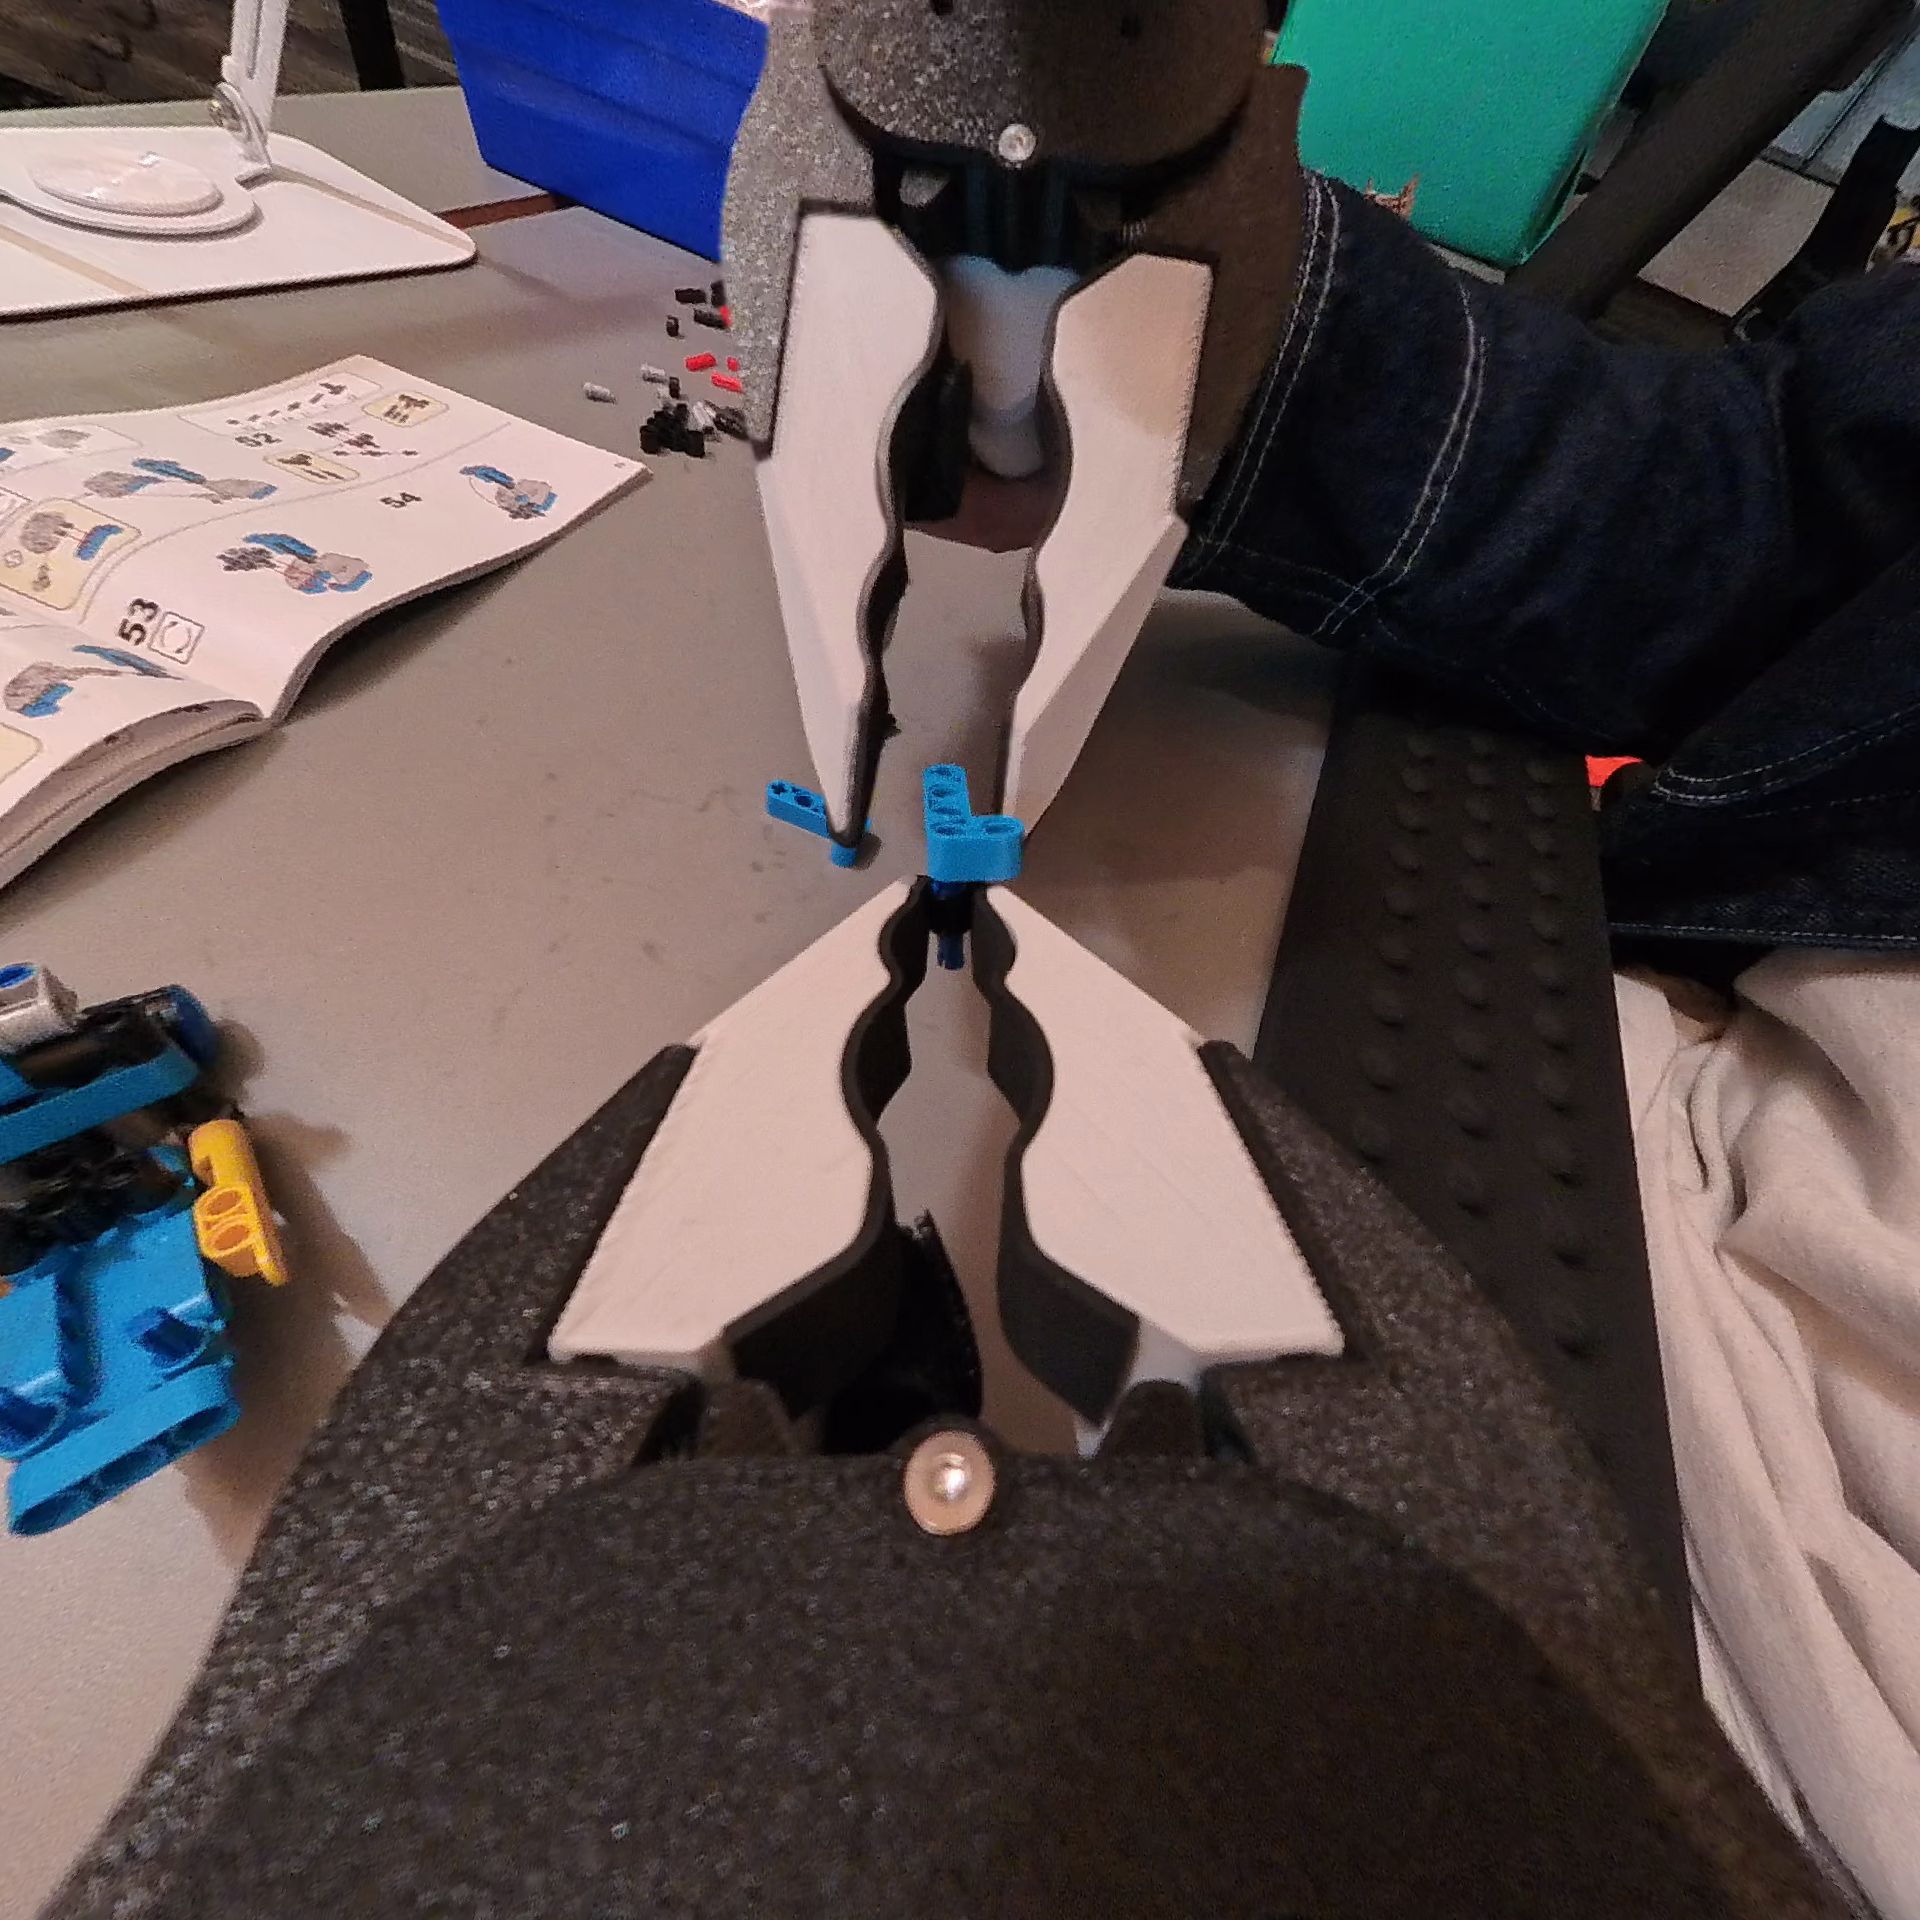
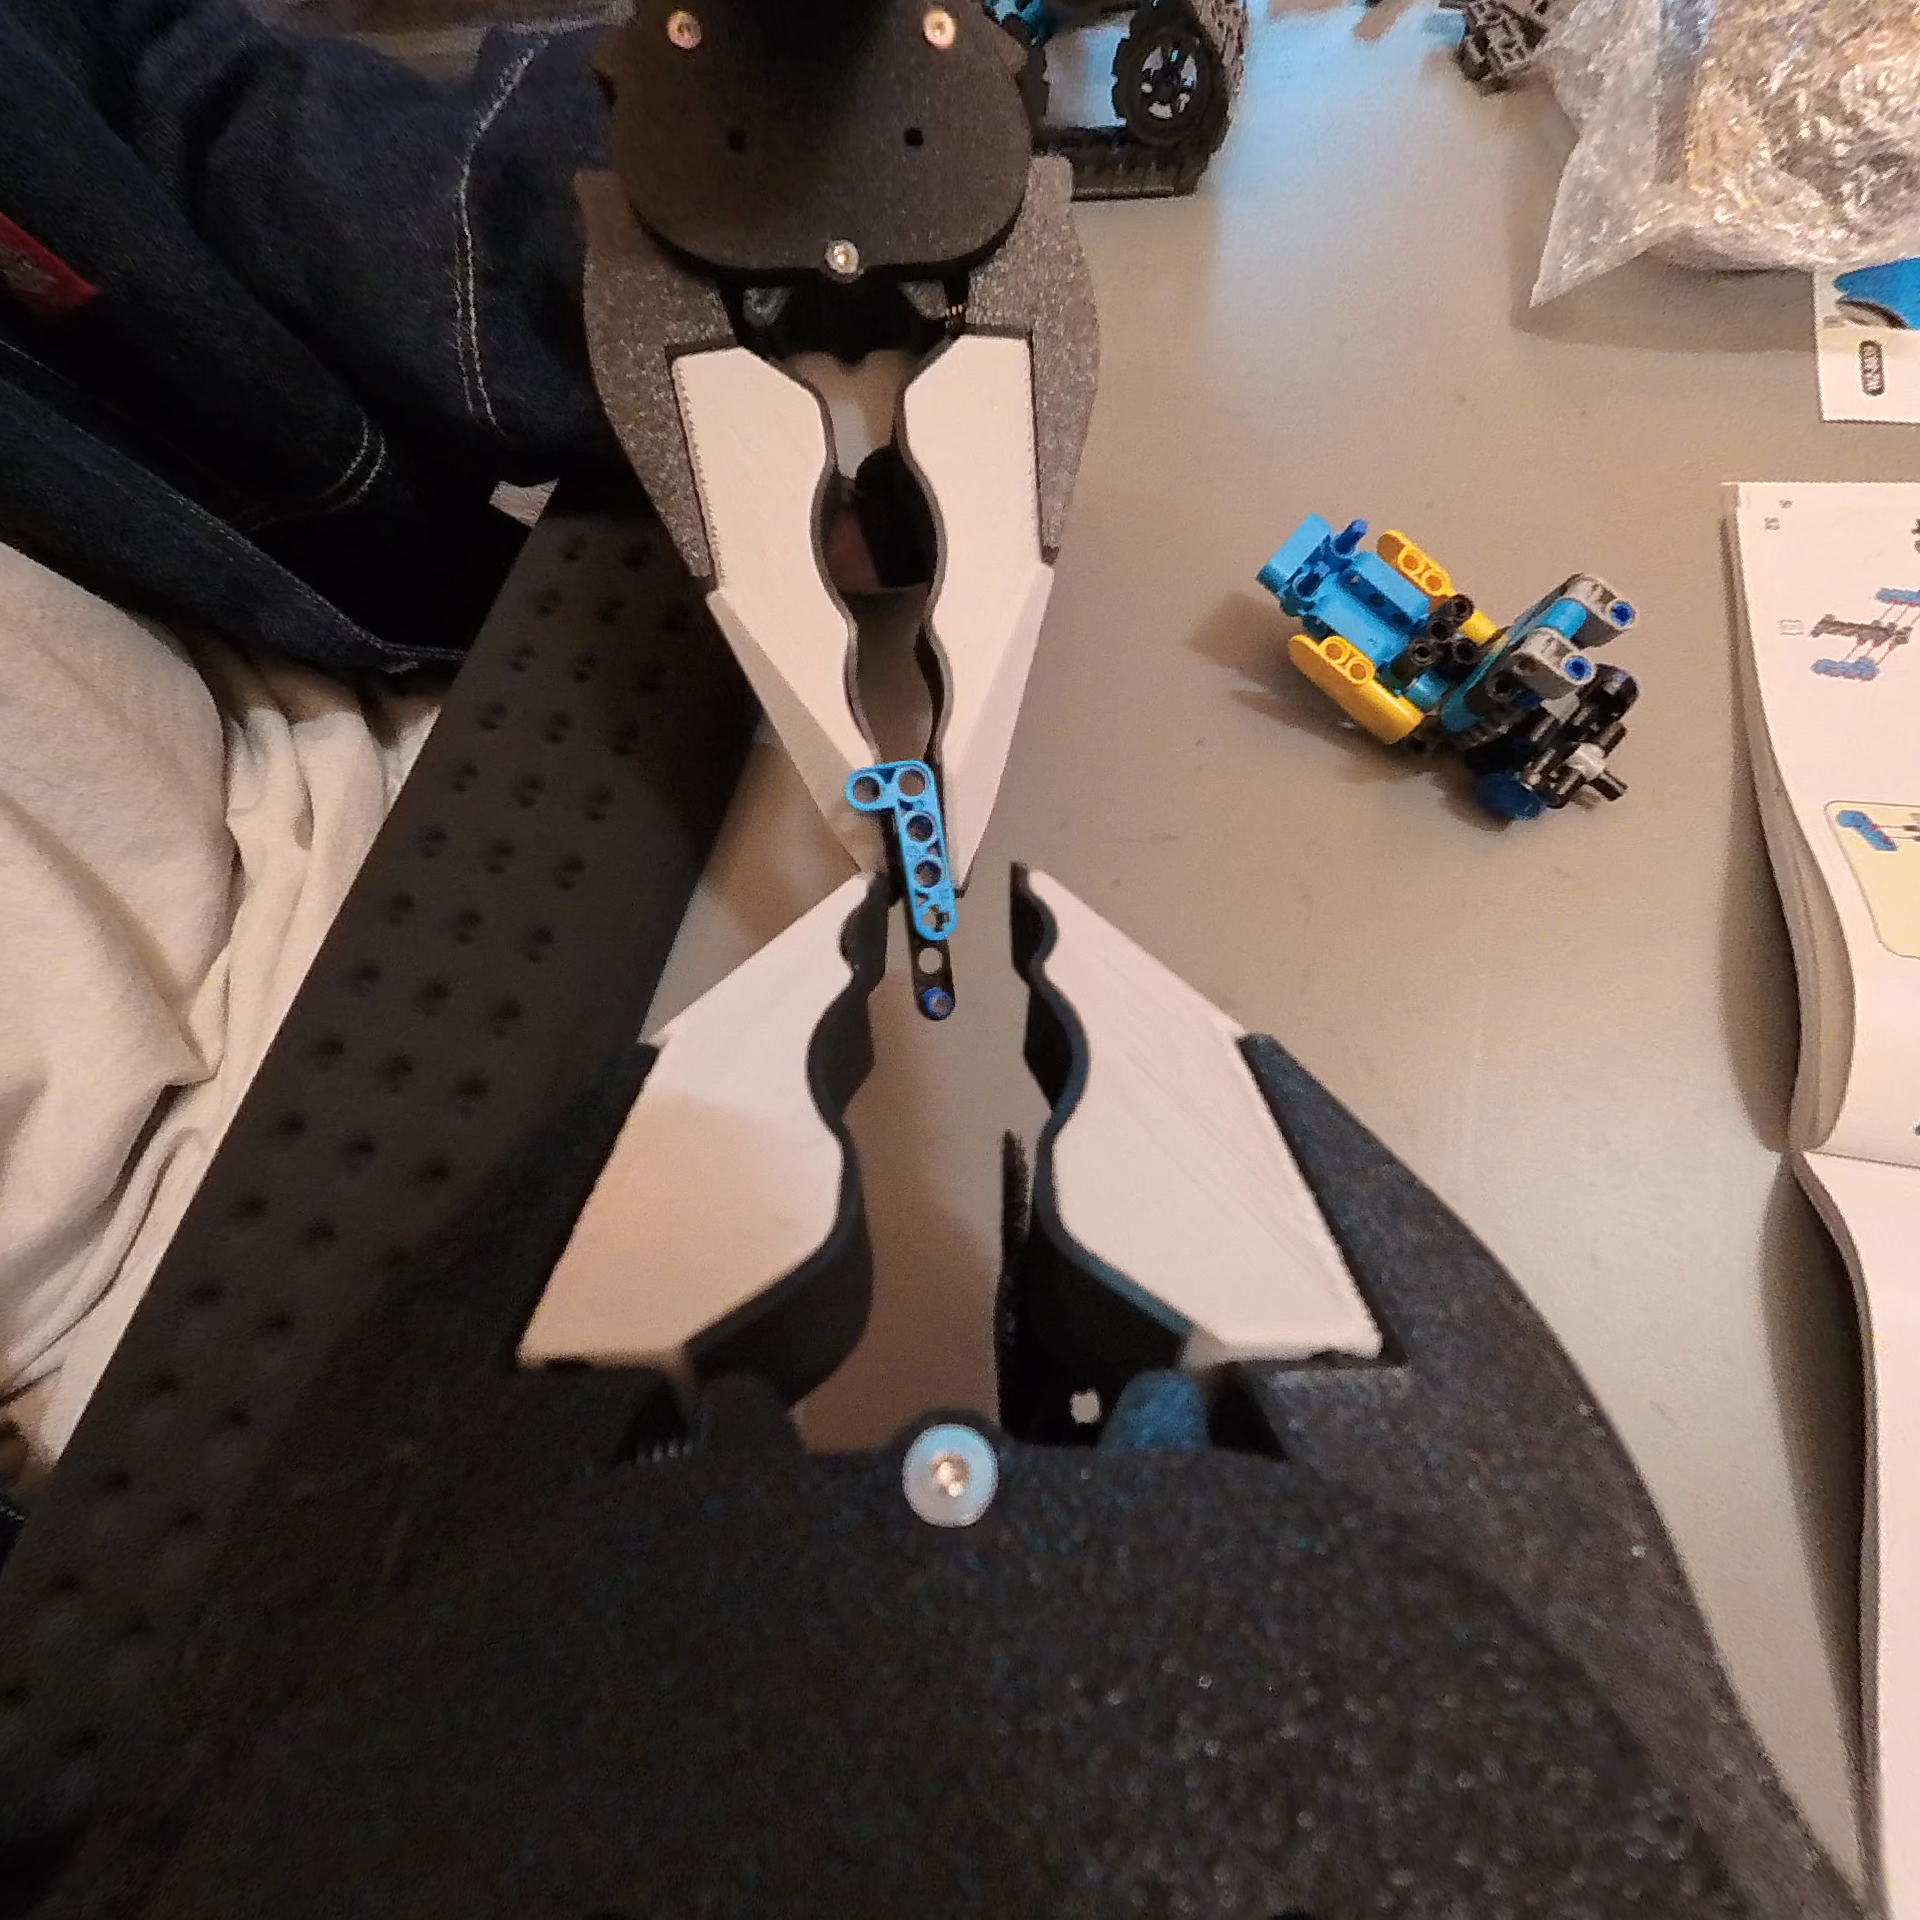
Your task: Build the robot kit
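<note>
1. Open paper instruction booklet (image 1: 260, 540): lies flat on the grey table (image 1: 520, 883), well to the left of the beam named in item 4.
2. Partly built toy-brick model in blue, black and yellow (image 1: 114, 1247): stands on the table, left of the beam and nearer the left wrist camera.
3. Scatter of small black, grey and red brick parts (image 1: 691, 395): left of the beam and beyond it.
4. Small blue L-shaped plastic beam with round holes (image 1: 966, 821): held off the table, between the two grippers, which face each other tip to tip. Its long arm runs along the line joining them. A thin dark strip with a blue pin continues from its end toward the right gripper.
5. Left gripper (image 1: 943, 899): white fingers drawn together, pinching the beam at its tips.
6. Right gripper (image 2: 942, 878): fingers spread, gripping nothing. The beam lies straight ahead, its dark strip reaching into the gap between the tips. Contact with either tip cannot be told.
7. Black perforated board (image 1: 1455, 987): just right of the beam, below it.
8. Dark denim sleeve (image 1: 1507, 468): right of the beam, behind the right gripper.
</note>
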### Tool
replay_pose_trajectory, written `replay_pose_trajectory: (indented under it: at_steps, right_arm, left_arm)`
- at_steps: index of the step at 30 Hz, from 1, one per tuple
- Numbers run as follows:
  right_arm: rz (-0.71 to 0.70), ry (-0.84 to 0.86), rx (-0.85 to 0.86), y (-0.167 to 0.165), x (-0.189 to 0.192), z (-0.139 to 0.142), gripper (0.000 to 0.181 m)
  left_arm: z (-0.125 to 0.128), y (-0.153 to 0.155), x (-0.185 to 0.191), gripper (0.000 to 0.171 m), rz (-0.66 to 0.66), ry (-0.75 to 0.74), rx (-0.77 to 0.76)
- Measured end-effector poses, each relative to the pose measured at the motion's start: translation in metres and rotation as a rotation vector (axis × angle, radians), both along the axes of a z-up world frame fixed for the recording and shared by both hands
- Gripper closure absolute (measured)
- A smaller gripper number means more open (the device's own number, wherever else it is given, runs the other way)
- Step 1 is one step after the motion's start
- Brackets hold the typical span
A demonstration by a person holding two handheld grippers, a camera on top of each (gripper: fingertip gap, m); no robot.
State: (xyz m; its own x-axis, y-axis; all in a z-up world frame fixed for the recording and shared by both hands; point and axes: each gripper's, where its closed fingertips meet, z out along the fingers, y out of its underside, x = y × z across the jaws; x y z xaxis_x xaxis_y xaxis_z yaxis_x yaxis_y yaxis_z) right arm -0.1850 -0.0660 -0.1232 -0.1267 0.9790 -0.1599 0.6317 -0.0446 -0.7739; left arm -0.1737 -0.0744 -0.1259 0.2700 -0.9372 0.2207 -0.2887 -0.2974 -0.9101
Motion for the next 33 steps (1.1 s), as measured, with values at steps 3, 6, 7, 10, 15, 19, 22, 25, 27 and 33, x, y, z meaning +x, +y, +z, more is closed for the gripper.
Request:
replay_pose_trajectory:
  at_steps: [3,6,7,10,15,19,22,25,27,33]
  right_arm:
    - [-0.009,0.003,0.054,0.001,0.000,0.003,0.149]
    - [-0.049,-0.002,0.195,0.008,0.000,0.008,0.137]
    - [-0.066,-0.001,0.276,0.011,-0.001,0.011,0.131]
    - [-0.111,-0.040,0.573,0.019,-0.005,0.014,0.123]
    - [-0.117,-0.031,0.869,0.018,-0.016,0.022,0.131]
    - [-0.111,-0.078,0.834,0.013,-0.017,0.007,0.129]
    - [-0.133,-0.092,0.893,0.018,-0.020,0.004,0.138]
    - [-0.163,-0.093,0.979,0.026,-0.021,0.007,0.149]
    - [-0.174,-0.076,1.032,0.027,-0.022,0.013,0.149]
    - [-0.181,-0.116,1.122,0.031,-0.025,0.012,0.150]
  left_arm:
    - [0.002,0.002,-0.001,0.165,0.009,-0.016,-0.009]
    - [0.006,0.007,-0.005,0.165,0.032,-0.050,-0.037]
    - [0.008,0.009,-0.006,0.165,0.039,-0.068,-0.053]
    - [0.013,0.015,-0.010,0.165,0.061,-0.110,-0.084]
    - [0.016,0.017,-0.013,0.165,0.076,-0.128,-0.078]
    - [0.016,0.019,-0.014,0.165,0.083,-0.130,-0.078]
    - [0.018,0.019,-0.014,0.165,0.078,-0.150,-0.105]
    - [0.018,0.018,-0.014,0.165,0.068,-0.167,-0.140]
    - [0.022,0.019,-0.016,0.165,0.067,-0.207,-0.170]
    - [0.018,0.024,-0.019,0.165,0.076,-0.232,-0.273]
